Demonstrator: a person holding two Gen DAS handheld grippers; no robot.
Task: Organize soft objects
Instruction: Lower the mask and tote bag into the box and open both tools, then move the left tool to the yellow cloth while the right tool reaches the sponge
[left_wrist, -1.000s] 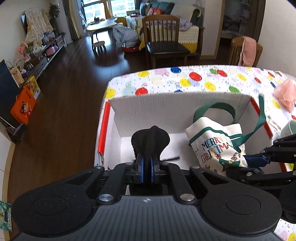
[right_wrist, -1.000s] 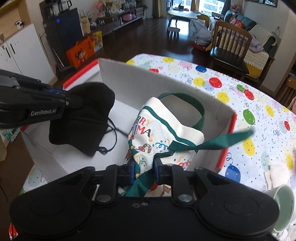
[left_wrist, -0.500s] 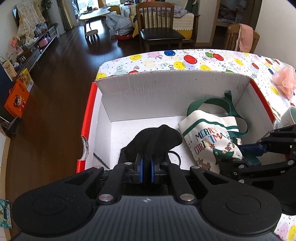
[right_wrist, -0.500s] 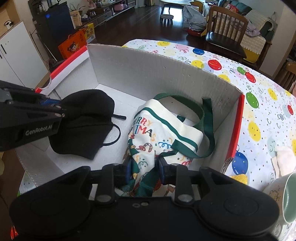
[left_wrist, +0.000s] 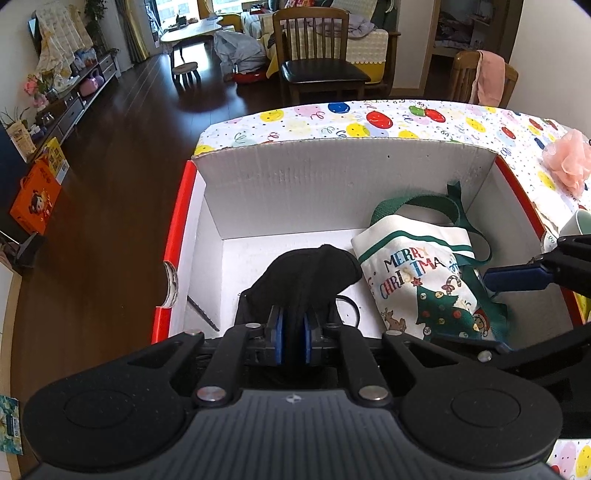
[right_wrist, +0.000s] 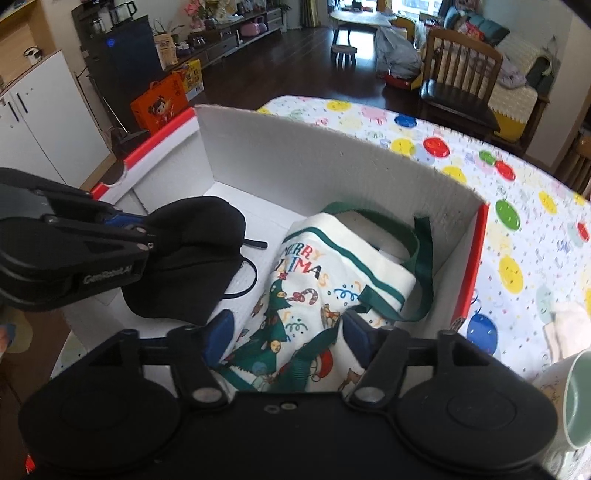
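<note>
A white cardboard box (left_wrist: 332, 192) with red edges sits on the balloon-print tablecloth. Inside it on the left lies a black face mask (left_wrist: 310, 273). My left gripper (left_wrist: 291, 332) still pinches the mask's near edge, and its jaws are just starting to open. To the right lies a white "Merry Christmas" tote bag (right_wrist: 332, 280) with green handles. My right gripper (right_wrist: 288, 332) straddles the bag's near end; its jaws are opening and the pads stand clear of the cloth. In the right wrist view the left gripper (right_wrist: 140, 229) and mask (right_wrist: 192, 258) are at the left. The right gripper (left_wrist: 495, 314) shows at the left wrist view's right edge.
A pink mesh pouf (left_wrist: 569, 162) lies on the tablecloth (right_wrist: 517, 236) right of the box. A pale green mug (right_wrist: 576, 398) and a white cloth (right_wrist: 565, 325) sit near the box's right side. A wooden chair (left_wrist: 317, 66) stands beyond the table.
The mask has sunk from above the box onto its floor. The right jaws have spread wide and let go of the bag, whose green handle has dropped. The left pads have parted slightly.
</note>
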